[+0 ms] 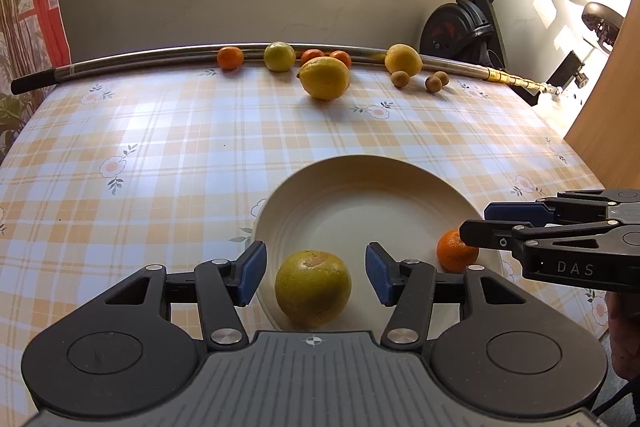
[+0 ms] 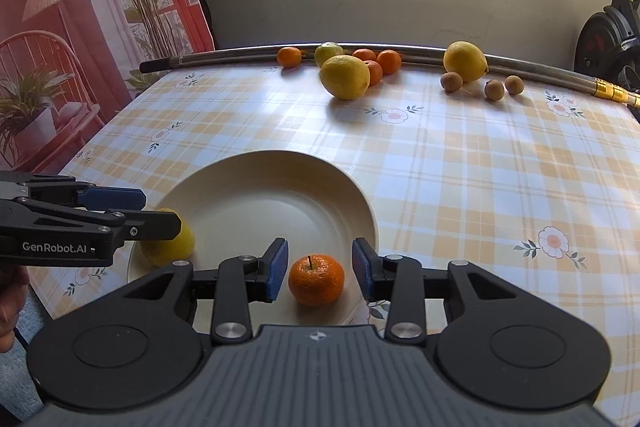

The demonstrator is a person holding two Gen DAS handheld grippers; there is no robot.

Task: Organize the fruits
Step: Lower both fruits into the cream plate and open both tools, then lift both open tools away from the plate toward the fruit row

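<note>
- the left gripper has its fingers apart around a yellow-green citrus that sits on the near rim of the cream plate; neither blue pad seems to touch it, so it looks released. a sideways nudge on the way out could roll it off that sloped rim onto the tablecloth.
- the right gripper is likewise spread either side of a small mandarin resting near the plate's front edge. a pad catching it would send it rolling, perhaps over the rim.
- both tools crowd the same plate from opposite sides; pulling back carelessly could knock them together or tip the plate.
- the other fruit lies well apart at the far edge: a big lemon, a second lemon, a lime, more mandarins and three small brown fruits, several against a metal pole.
- any bump there, i judge, risks round fruit running along or past the pole and off the table.
</note>
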